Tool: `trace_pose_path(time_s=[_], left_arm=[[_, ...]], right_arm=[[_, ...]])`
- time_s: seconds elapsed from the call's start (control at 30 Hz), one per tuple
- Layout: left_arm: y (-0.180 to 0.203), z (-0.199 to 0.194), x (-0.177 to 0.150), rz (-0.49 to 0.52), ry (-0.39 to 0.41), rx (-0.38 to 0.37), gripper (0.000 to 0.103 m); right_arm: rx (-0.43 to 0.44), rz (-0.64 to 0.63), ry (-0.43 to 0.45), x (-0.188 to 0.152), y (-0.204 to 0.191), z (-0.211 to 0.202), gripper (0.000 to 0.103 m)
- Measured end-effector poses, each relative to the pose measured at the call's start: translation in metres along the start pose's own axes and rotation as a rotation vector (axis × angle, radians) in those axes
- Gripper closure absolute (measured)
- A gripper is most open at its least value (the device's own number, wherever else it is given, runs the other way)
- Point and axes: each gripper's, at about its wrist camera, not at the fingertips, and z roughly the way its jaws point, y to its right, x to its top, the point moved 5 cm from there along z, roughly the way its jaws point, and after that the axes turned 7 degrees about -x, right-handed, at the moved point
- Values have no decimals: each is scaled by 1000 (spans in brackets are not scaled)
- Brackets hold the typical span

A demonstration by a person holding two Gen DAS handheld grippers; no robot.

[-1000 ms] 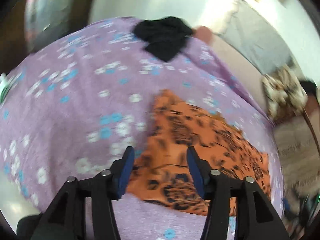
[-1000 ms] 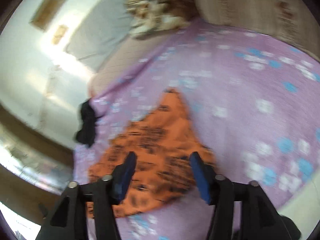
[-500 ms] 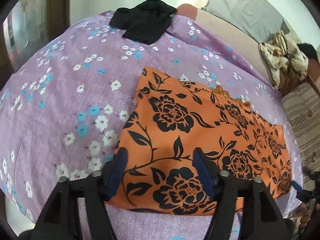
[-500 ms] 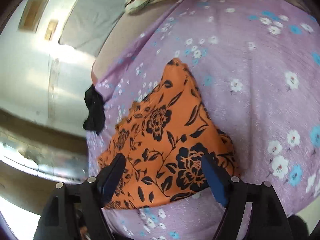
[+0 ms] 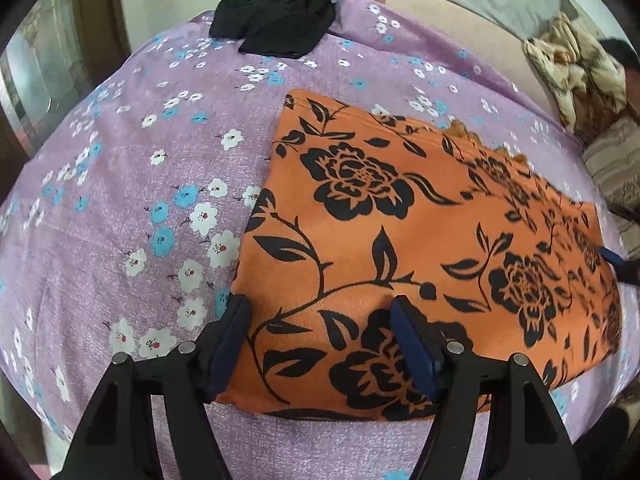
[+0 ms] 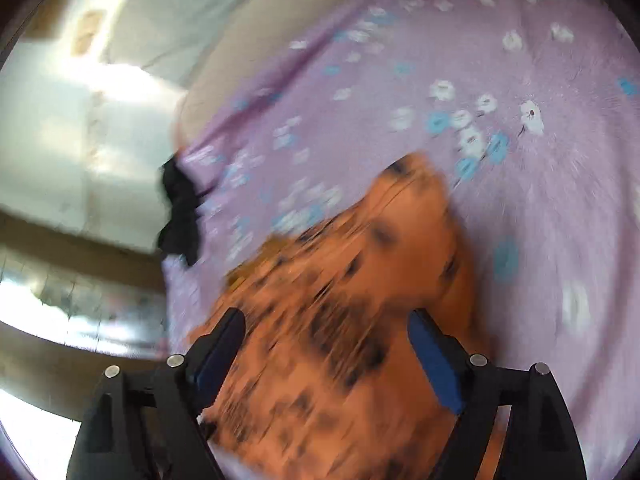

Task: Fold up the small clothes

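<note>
An orange garment with black flowers (image 5: pixel 400 240) lies flat on a purple flowered bedsheet (image 5: pixel 132 168). My left gripper (image 5: pixel 320 312) is open, its fingers straddling the garment's near left corner just above the cloth. In the right wrist view the garment (image 6: pixel 340 340) is blurred by motion; my right gripper (image 6: pixel 326 328) is open and hovers low over it. The right gripper's blue fingertip (image 5: pixel 610 257) shows at the garment's right edge in the left wrist view.
A black garment (image 5: pixel 276 20) lies at the far edge of the bed; it also shows in the right wrist view (image 6: pixel 180 212). A cream patterned cloth (image 5: pixel 576 68) and a striped cushion (image 5: pixel 616 168) sit at the right. A wall stands behind the bed.
Both grippers have dropped closer to the orange garment. The left one has settled over its near left corner. The right one is moving fast, blurring its view.
</note>
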Motion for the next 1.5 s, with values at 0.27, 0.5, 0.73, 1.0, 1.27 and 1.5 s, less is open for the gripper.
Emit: trace_pose_path(time_s=[0.27, 0.5, 0.73, 1.0, 1.27, 1.5], left_arm=[[6, 1, -3, 24, -20, 22, 29], [11, -21, -4, -33, -1, 21, 29], [23, -27, -17, -43, -41, -6, 28], [21, -46, -19, -82, -5, -13, 28], [25, -64, -13, -69, 41, -5, 25], [31, -58, -17, -57, 26, -13, 25]], right_arm=[[0, 39, 110, 1, 11, -31, 17], [176, -27, 151, -103, -6, -98, 16], [222, 207, 35, -161, 63, -66, 22], [107, 73, 58, -157, 49, -68, 9], [143, 10, 145, -179, 17, -122, 10], [123, 125, 28, -209, 49, -89, 10]])
